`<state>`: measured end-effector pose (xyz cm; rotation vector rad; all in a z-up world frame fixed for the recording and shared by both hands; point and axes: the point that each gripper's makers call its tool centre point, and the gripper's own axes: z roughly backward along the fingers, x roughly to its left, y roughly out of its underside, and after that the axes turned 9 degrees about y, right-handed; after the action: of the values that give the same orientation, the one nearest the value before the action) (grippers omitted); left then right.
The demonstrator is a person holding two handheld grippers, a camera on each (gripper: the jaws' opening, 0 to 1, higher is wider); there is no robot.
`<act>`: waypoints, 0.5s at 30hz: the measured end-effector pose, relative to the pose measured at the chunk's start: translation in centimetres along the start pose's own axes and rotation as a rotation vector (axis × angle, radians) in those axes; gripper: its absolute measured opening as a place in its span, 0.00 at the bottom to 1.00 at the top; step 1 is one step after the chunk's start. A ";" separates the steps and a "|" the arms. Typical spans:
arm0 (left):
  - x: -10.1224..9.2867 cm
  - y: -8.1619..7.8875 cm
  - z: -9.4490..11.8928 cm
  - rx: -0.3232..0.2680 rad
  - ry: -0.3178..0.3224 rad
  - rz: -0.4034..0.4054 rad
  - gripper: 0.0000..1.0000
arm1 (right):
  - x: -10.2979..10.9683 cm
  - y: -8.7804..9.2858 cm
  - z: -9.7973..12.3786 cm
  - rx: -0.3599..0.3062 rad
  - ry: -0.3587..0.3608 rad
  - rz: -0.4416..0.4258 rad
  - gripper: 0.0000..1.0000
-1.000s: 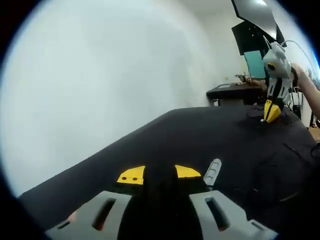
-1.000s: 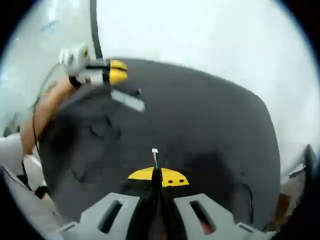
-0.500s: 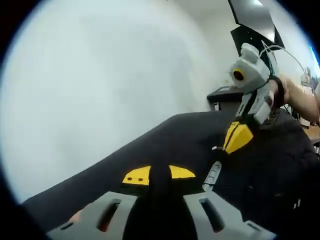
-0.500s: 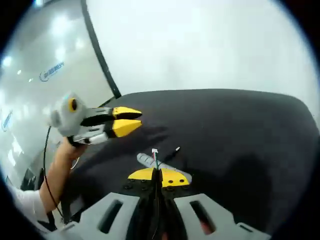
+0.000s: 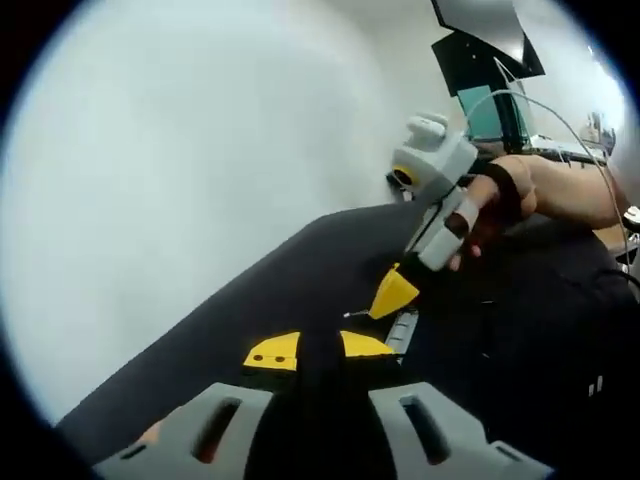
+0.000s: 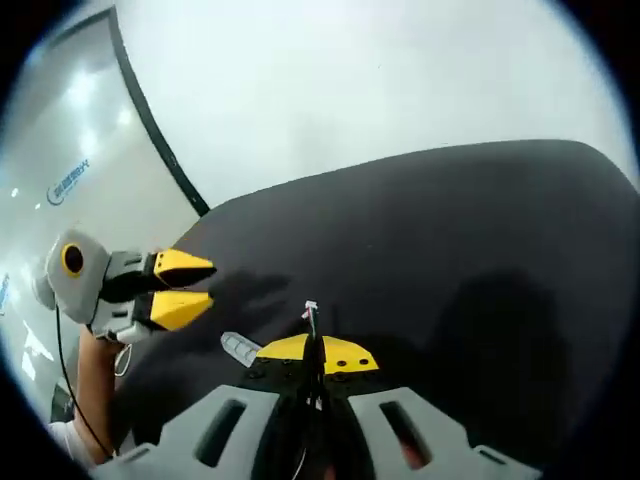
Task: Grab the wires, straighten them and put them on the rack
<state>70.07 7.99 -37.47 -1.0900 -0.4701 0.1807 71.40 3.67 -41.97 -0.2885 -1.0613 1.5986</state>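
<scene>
A thin wire with a white connector (image 6: 311, 306) sticks up from my right gripper (image 6: 318, 352), which is shut on it. In the left gripper view that right gripper (image 5: 393, 292) comes in from the right in a person's hand (image 5: 500, 195), its yellow tip close above the black table (image 5: 290, 285). My left gripper (image 5: 318, 348) is open with nothing between its yellow jaws. The right gripper view shows this left gripper (image 6: 212, 283) at the left, jaws apart. A small grey ribbed piece (image 6: 240, 348), perhaps the rack, lies flat on the cloth between the two grippers.
The black cloth (image 6: 450, 230) covers the whole table up to its curved far edge. A white wall stands behind it. Dark monitors and a desk (image 5: 480, 60) are at the far right. A dark frame post (image 6: 150, 110) runs along a glass partition.
The right gripper, still shut on the wire, has come across the table close to the left gripper and the grey piece. The left gripper stays open.
</scene>
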 end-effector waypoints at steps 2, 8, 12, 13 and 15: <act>-0.4 -0.1 -0.5 -0.005 0.005 -0.003 0.16 | -0.4 0.4 0.5 -0.003 0.022 0.028 0.02; -1.5 0.1 -2.6 -0.024 0.035 0.034 0.15 | -1.2 -1.3 2.6 -0.044 0.012 0.085 0.14; -2.3 -0.3 -3.5 -0.038 0.041 0.032 0.10 | -1.6 -2.4 5.2 -0.121 0.058 0.165 0.10; -2.2 -0.3 -3.7 -0.032 0.030 0.019 0.09 | -2.0 -2.1 5.6 -0.110 0.067 0.173 0.08; -2.2 -0.6 -3.8 -0.037 0.023 0.012 0.09 | -2.7 -1.2 5.9 -0.092 0.083 0.167 0.09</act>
<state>69.79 3.88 -39.01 -1.1299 -0.4475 0.1703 69.06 -1.59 -38.64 -0.5128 -1.0711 1.6731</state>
